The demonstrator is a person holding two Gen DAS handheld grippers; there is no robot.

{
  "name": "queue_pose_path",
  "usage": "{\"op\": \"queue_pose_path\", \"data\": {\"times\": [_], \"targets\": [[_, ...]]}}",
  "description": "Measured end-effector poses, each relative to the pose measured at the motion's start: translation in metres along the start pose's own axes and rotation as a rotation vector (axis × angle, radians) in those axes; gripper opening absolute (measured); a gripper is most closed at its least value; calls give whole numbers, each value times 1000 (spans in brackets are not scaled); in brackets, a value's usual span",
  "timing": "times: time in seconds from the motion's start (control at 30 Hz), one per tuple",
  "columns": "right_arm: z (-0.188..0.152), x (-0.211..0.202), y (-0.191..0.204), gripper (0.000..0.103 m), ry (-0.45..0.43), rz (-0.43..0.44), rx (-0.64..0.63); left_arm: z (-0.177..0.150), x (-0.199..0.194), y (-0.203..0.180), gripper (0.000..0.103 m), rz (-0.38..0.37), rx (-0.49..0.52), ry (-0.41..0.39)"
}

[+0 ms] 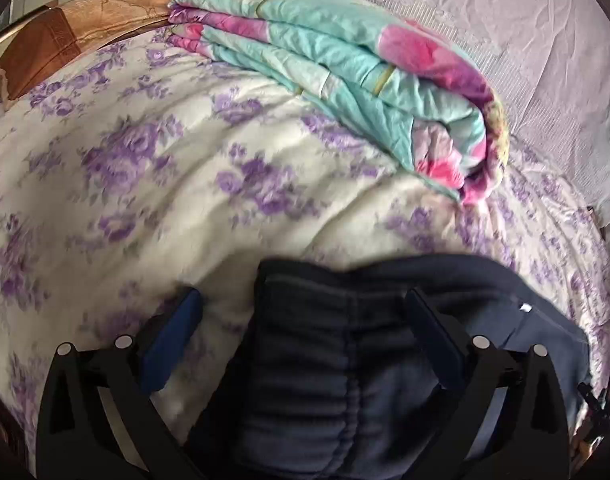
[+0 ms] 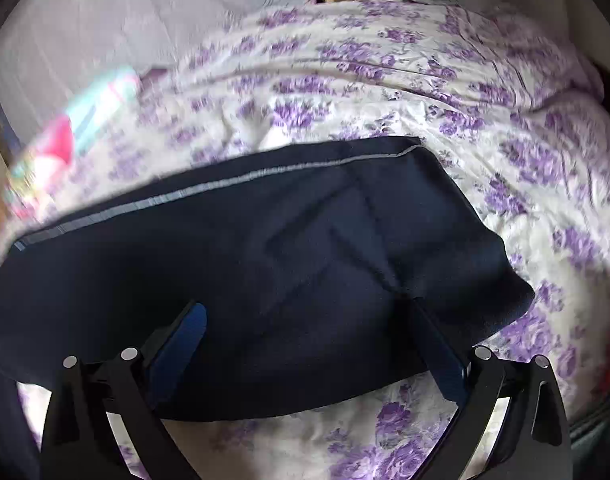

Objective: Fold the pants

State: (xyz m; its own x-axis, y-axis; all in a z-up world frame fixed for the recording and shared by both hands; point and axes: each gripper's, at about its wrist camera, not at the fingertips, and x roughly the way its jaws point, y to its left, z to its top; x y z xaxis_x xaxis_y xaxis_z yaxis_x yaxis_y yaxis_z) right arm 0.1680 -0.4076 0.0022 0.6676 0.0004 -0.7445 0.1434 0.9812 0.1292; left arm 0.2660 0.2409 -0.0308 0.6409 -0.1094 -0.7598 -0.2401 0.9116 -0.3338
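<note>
In the left wrist view, the left gripper (image 1: 301, 312) stands with its 2 blue-padded jaws spread wide, nothing pinched; the left pad hangs over the purple-flowered bedspread (image 1: 137, 168) at lower left, the right pad over dark cloth. Between them, at lower centre, lies the gathered waistband end of the navy pants (image 1: 345, 360), its seam running straight up the frame from the bottom edge, so here the garment's waist points toward the upper part of the picture. A folded teal-and-pink quilt (image 1: 345, 64) sits well apart at upper centre, on the same bed. In the right wrist view, the right gripper (image 2: 305, 320) is likewise spread to its widest, pads clear of the cloth, with the pants (image 2: 245, 260) lying under and between them across the middle of the frame. There the long axis runs from lower left to upper right, marked by a pale grey side stripe (image 2: 225, 184), and the square end sits at upper right. The pants look already doubled, so the step in hand is probably setting up the next fold. To do it well, I would bring each gripper down onto a matching edge, catch every layer together, and carry both ends evenly so the stripe stays straight.
</note>
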Motion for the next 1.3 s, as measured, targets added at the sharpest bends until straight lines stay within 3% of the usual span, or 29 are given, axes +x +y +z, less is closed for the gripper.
{"op": "queue_pose_path", "data": {"times": [0.1,0.13,0.27,0.4,0.47,0.57,0.63,0.7,0.77,0.93,1.1,1.3], "targets": [[-2,-5,-14,100,-33,82,68,5,-9,11,98,-179,-32,22],[-3,-7,-15,100,-37,91,76,7,-13,14,98,-208,-39,25],[-1,-5,-10,100,-28,72,63,14,-29,27,98,-220,21,19],[0,-1,-5,100,-16,42,42,11,-19,36,97,-282,64,110],[-1,-1,-4,100,-14,35,37,12,-11,41,92,-327,47,138],[0,0,-2,100,-9,19,27,16,-6,45,77,-368,32,142],[-1,1,-1,100,-5,9,20,16,-1,44,58,-374,43,153],[-1,1,0,100,-4,6,19,16,4,44,48,-397,48,169],[-1,1,0,100,-5,7,19,17,6,45,46,-414,39,168],[0,3,2,100,4,-13,5,20,2,54,25,-456,10,144],[0,8,11,100,29,-71,-40,20,-2,51,25,-442,24,130],[0,9,13,100,37,-87,-55,18,8,45,51,-447,46,184]]}}
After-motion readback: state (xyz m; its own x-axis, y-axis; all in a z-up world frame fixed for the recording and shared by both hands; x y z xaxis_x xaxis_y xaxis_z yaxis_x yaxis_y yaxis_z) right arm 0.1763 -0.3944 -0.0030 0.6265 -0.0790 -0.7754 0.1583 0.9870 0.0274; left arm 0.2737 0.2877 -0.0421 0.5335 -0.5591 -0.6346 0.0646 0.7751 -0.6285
